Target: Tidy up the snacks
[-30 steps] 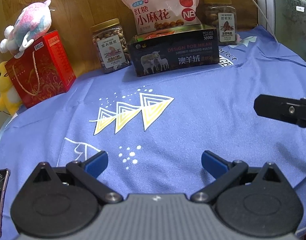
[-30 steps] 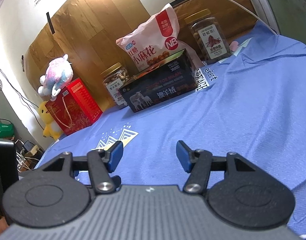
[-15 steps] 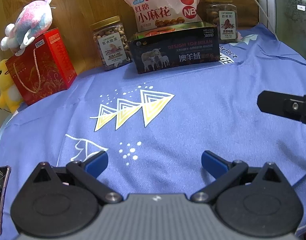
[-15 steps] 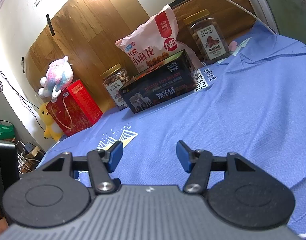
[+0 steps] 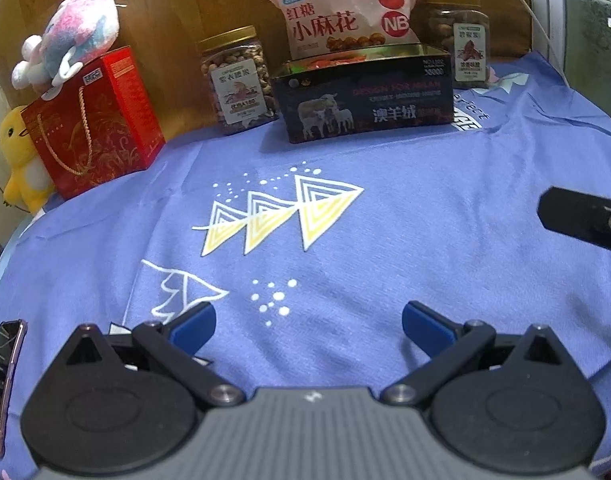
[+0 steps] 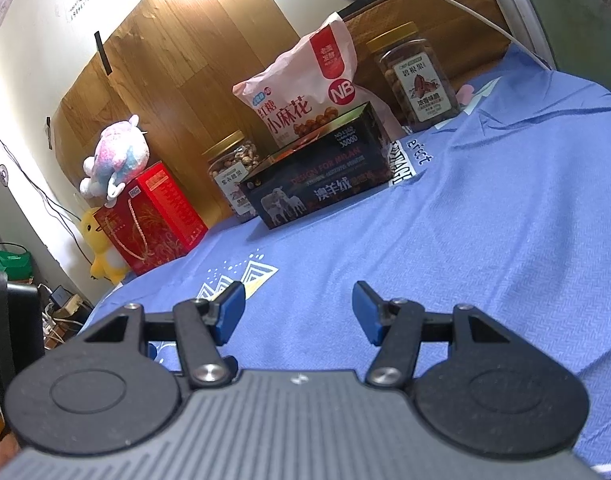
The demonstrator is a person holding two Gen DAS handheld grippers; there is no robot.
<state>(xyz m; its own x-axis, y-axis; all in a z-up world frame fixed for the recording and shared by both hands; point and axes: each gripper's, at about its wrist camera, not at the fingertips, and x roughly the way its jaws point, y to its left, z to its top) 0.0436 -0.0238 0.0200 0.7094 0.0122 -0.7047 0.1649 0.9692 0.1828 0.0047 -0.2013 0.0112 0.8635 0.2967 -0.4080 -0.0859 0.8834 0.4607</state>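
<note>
A pink snack bag [image 5: 341, 12] stands in an open dark box [image 5: 365, 100] at the far edge of the blue cloth; both show in the right wrist view, the bag [image 6: 305, 88] above the box [image 6: 321, 188]. A nut jar [image 5: 237, 80] stands left of the box and a second jar [image 5: 459, 40] right of it. In the right wrist view the jars stand left [image 6: 233, 172] and right [image 6: 415, 76] of the box. My left gripper [image 5: 307, 326] is open and empty over the near cloth. My right gripper [image 6: 297, 312] is open and empty; part of it shows at the right edge of the left wrist view.
A red gift box [image 5: 93, 124] with a pink plush toy [image 5: 73, 44] on top stands far left, a yellow plush duck [image 5: 21, 160] beside it. A phone [image 5: 1, 364] lies at the near left edge. A wooden board [image 6: 177, 92] backs the snacks.
Both grippers have drawn back slightly from the snacks; the box and jars sit a little farther away. Both stay open and empty.
</note>
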